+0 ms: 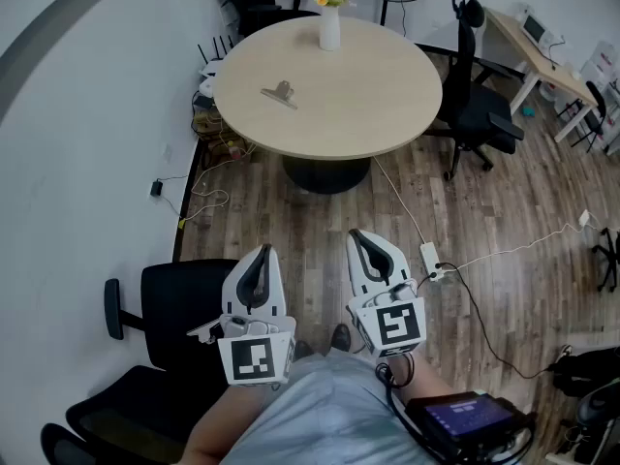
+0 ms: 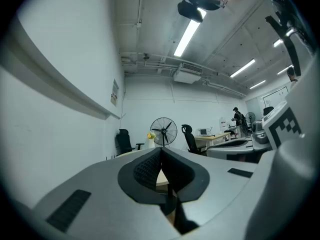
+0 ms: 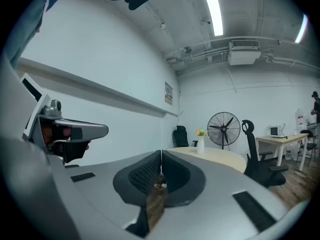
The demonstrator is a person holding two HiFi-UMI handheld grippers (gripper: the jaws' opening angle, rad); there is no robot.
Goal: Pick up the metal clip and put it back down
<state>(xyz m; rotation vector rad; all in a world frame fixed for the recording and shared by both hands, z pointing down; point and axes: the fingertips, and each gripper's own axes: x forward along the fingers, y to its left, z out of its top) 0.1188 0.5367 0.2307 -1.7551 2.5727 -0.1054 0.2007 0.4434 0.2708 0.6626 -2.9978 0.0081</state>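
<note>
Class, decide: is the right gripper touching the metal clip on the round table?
Apart. The head view shows the right gripper over the floor, with the metal clip lying on the round table well beyond it.

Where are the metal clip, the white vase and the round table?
metal clip (image 1: pixel 279 92): head view, middle of the clip.
white vase (image 1: pixel 330 33): head view, middle of its body.
round table (image 1: pixel 373 100): head view, bare part of its top.
</note>
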